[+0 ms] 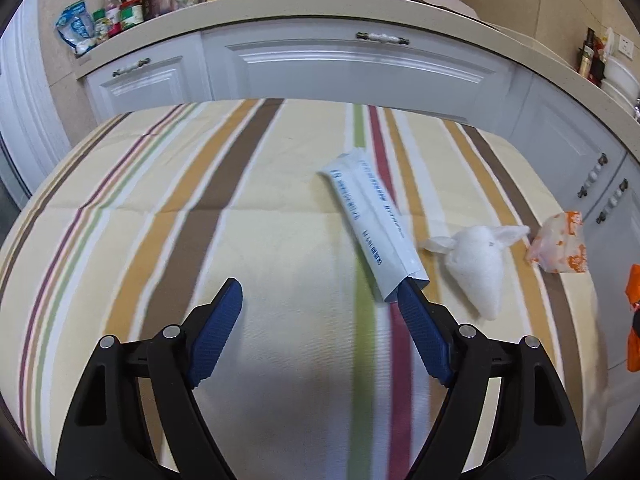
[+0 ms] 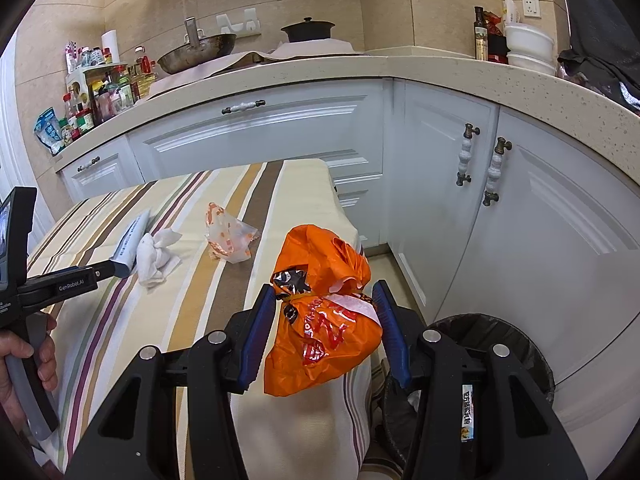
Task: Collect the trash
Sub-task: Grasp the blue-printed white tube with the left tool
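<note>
On the striped tablecloth (image 1: pixel 120 240) lie a long white-and-blue wrapper (image 1: pixel 372 224), a crumpled white tissue (image 1: pixel 476 264) and an orange-printed wrapper (image 1: pixel 560 244). My left gripper (image 1: pixel 320 296) is open; its right fingertip touches the near end of the long wrapper. My right gripper (image 2: pixel 326 300) has its jaws around an orange plastic bag (image 2: pixel 324 328) at the table's right edge; the fingers (image 2: pixel 260 332) look slightly apart from the bag's sides. The same long wrapper (image 2: pixel 132 240), tissue (image 2: pixel 156 256) and printed wrapper (image 2: pixel 230 236) show in the right wrist view.
A black-lined trash bin (image 2: pixel 492 360) stands on the floor right of the table, with some trash inside. White cabinets (image 2: pixel 256 136) and a counter with bottles (image 2: pixel 104 92), a wok (image 2: pixel 196 54) and a pot (image 2: pixel 306 30) stand behind.
</note>
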Demonstrator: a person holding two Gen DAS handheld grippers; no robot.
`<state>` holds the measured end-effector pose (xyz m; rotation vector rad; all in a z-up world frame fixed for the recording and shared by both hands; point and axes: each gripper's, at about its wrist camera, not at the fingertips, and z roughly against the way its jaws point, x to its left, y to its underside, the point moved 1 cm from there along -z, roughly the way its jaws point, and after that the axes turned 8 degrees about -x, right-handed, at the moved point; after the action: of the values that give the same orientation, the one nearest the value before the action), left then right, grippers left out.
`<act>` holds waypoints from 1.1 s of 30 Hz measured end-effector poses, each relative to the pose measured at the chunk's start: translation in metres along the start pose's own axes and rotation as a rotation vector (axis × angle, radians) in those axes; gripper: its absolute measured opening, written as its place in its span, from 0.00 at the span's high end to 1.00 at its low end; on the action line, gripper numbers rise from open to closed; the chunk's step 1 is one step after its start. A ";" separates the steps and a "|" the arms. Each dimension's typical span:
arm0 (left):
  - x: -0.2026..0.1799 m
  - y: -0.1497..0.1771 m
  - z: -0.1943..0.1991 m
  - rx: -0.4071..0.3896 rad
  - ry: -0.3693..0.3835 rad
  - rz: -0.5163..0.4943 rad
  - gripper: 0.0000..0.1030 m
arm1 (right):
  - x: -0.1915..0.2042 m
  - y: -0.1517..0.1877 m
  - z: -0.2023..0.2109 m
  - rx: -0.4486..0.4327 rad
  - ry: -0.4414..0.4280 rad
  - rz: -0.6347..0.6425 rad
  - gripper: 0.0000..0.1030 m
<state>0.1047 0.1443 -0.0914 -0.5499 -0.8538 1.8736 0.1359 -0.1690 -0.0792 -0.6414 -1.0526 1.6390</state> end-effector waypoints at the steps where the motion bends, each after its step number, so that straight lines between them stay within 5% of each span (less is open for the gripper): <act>1: 0.004 0.000 0.000 -0.002 -0.010 -0.001 0.24 | 0.000 0.000 0.000 0.000 -0.001 0.000 0.52; 6: 0.021 0.000 0.002 0.001 -0.043 0.023 0.24 | 0.002 0.000 -0.003 0.004 -0.010 0.003 0.52; 14: 0.011 -0.002 0.021 -0.036 0.026 0.011 0.22 | 0.003 -0.001 -0.001 -0.006 -0.001 0.003 0.52; 24: -0.012 -0.014 -0.013 -0.021 0.019 -0.041 0.23 | 0.004 -0.003 -0.001 -0.009 0.002 0.003 0.51; 29: -0.014 -0.013 -0.023 0.012 0.040 -0.057 0.46 | 0.003 -0.003 -0.002 -0.006 0.003 0.004 0.51; 33: -0.015 -0.012 -0.024 0.019 0.070 -0.066 0.75 | 0.003 -0.003 -0.003 -0.002 0.001 0.007 0.51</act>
<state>0.1347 0.1420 -0.0981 -0.5657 -0.7979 1.7902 0.1389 -0.1648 -0.0780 -0.6481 -1.0526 1.6431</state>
